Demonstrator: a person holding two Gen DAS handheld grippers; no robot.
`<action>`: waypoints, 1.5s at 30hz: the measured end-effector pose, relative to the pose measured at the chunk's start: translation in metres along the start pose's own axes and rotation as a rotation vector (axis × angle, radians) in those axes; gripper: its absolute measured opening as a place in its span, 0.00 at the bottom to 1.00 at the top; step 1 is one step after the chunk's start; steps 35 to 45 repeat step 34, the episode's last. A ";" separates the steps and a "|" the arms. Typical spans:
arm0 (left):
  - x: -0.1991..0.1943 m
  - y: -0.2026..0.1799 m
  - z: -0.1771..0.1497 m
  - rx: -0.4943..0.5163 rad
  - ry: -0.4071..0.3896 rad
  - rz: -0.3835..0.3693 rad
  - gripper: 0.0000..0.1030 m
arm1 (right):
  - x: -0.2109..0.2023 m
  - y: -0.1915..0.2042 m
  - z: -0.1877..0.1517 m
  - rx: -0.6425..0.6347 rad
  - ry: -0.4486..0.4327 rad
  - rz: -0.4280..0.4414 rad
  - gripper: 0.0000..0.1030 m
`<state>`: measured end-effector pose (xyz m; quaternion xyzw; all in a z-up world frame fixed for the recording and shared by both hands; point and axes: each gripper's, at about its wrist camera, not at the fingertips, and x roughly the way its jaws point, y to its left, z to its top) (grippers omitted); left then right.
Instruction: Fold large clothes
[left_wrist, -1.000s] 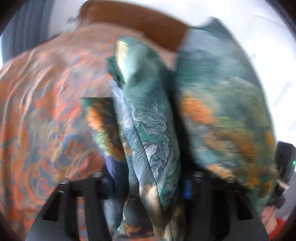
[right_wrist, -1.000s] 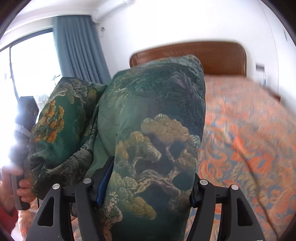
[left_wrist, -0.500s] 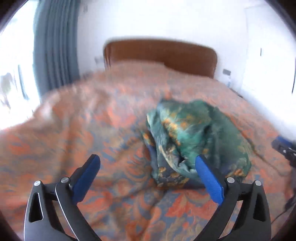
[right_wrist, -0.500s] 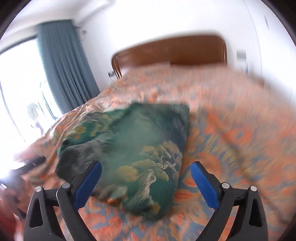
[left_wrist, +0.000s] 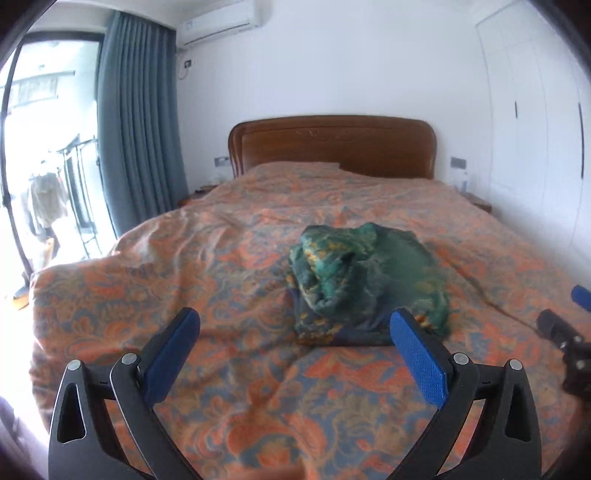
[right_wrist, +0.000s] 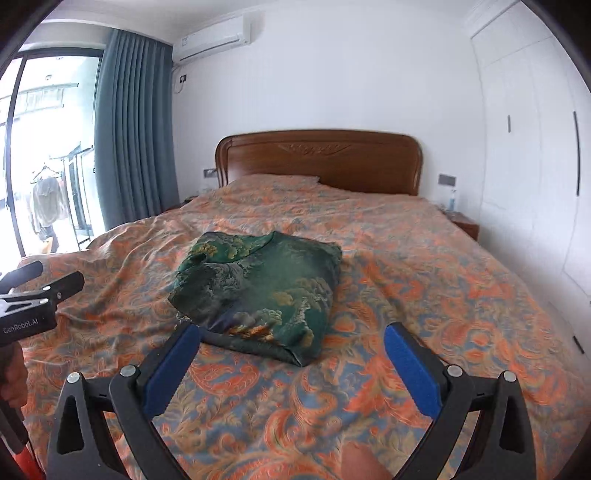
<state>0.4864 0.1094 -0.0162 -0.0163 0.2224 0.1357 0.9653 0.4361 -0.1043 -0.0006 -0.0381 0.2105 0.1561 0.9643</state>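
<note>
We see the green brocade garment (right_wrist: 262, 291) lying folded on the orange paisley bedspread (right_wrist: 424, 295) at centre frame, while our left gripper (left_wrist: 295, 354) and right gripper (right_wrist: 291, 362) both hang spread wide and empty just short of it. We judge it soft, light and slippery, best pinched at the thick near corners.

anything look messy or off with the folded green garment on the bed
Slightly. The green garment lies folded on the bedspread, but in the left wrist view its left end is bunched and rumpled rather than flat, and the bundle sits skewed to the bed's edges. Nothing looks spilled or damaged.
</note>
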 end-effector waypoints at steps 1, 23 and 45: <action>-0.005 -0.002 -0.001 -0.005 -0.001 -0.006 1.00 | -0.007 0.000 -0.001 -0.004 0.001 -0.017 0.99; -0.067 -0.017 -0.050 -0.034 0.199 -0.081 1.00 | -0.079 0.015 -0.060 -0.033 0.135 -0.150 0.99; -0.063 -0.010 -0.060 -0.075 0.210 -0.088 1.00 | -0.085 0.024 -0.059 -0.043 0.140 -0.141 0.99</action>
